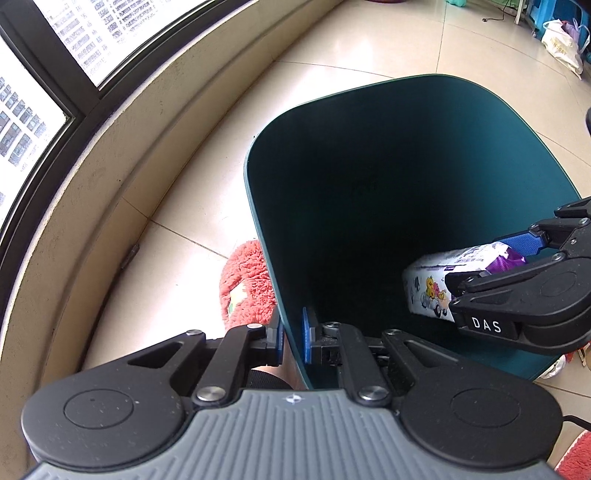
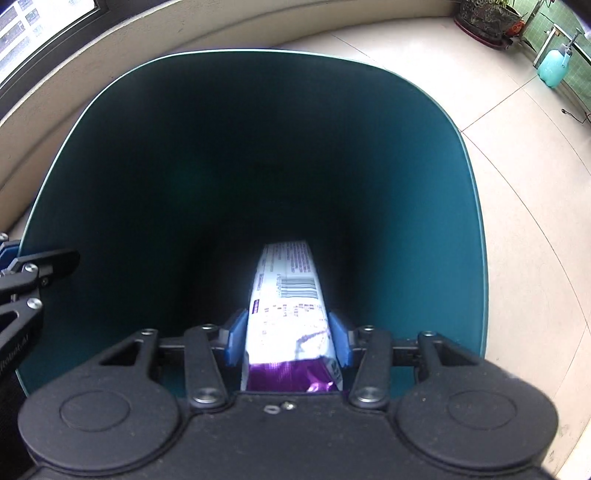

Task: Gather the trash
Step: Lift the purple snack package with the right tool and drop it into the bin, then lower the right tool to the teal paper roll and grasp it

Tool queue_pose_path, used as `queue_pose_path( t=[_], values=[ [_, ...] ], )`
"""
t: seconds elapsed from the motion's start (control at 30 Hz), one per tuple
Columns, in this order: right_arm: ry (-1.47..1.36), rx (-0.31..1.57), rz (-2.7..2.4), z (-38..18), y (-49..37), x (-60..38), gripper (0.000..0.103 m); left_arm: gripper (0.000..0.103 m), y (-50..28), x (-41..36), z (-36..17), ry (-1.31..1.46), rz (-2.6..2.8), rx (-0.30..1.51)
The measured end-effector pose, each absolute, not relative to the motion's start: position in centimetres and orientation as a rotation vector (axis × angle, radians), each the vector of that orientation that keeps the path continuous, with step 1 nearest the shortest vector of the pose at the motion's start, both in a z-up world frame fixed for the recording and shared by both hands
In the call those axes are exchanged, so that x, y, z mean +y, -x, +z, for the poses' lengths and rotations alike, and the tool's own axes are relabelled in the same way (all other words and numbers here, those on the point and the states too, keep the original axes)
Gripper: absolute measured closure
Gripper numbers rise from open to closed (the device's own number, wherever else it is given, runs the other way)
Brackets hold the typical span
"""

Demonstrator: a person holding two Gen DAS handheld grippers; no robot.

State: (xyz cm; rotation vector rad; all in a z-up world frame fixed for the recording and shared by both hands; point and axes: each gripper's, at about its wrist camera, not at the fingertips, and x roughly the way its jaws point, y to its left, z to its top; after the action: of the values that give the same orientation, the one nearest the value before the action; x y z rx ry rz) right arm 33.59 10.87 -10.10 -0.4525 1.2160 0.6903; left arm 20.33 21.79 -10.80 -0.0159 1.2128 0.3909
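A dark green trash bin (image 1: 369, 122) stands on the tiled floor, its dark inside open toward both cameras; it also fills the right wrist view (image 2: 436, 155). My left gripper (image 1: 293, 338) is shut on the bin's near wall, one blue pad on each side. My right gripper (image 2: 286, 341) is shut on a white and purple tissue pack (image 2: 288, 295) and holds it inside the bin's mouth. In the left wrist view the right gripper (image 1: 491, 264) comes in from the right with the pack (image 1: 432, 284).
A red fluffy slipper (image 1: 245, 280) lies on the floor left of the bin. A beige curved ledge (image 1: 122, 147) and windows run along the left. A white bag (image 1: 561, 44) and a potted plant (image 2: 487, 16) stand far off.
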Motion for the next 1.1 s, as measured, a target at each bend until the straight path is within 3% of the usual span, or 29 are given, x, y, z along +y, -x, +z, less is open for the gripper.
queue_pose_path(
  t=[0.63, 0.87, 1.1],
  values=[
    [0.214, 0.981, 0.759, 0.4, -35.6, -6.0, 0.040, 0.093, -20.3, 20.8, -11.0, -0.014, 0.421, 1.199],
    [0.201, 1.018, 0.632, -3.3, -38.2, -11.3, 0.034, 0.093, -20.6, 21.1, -11.1, -0.015, 0.431, 1.196],
    [0.195, 1.149, 0.594, -12.7, -40.9, -9.9, 0.032, 0.093, -20.8, 21.7, -11.0, 0.001, 0.452, 1.194]
  ],
)
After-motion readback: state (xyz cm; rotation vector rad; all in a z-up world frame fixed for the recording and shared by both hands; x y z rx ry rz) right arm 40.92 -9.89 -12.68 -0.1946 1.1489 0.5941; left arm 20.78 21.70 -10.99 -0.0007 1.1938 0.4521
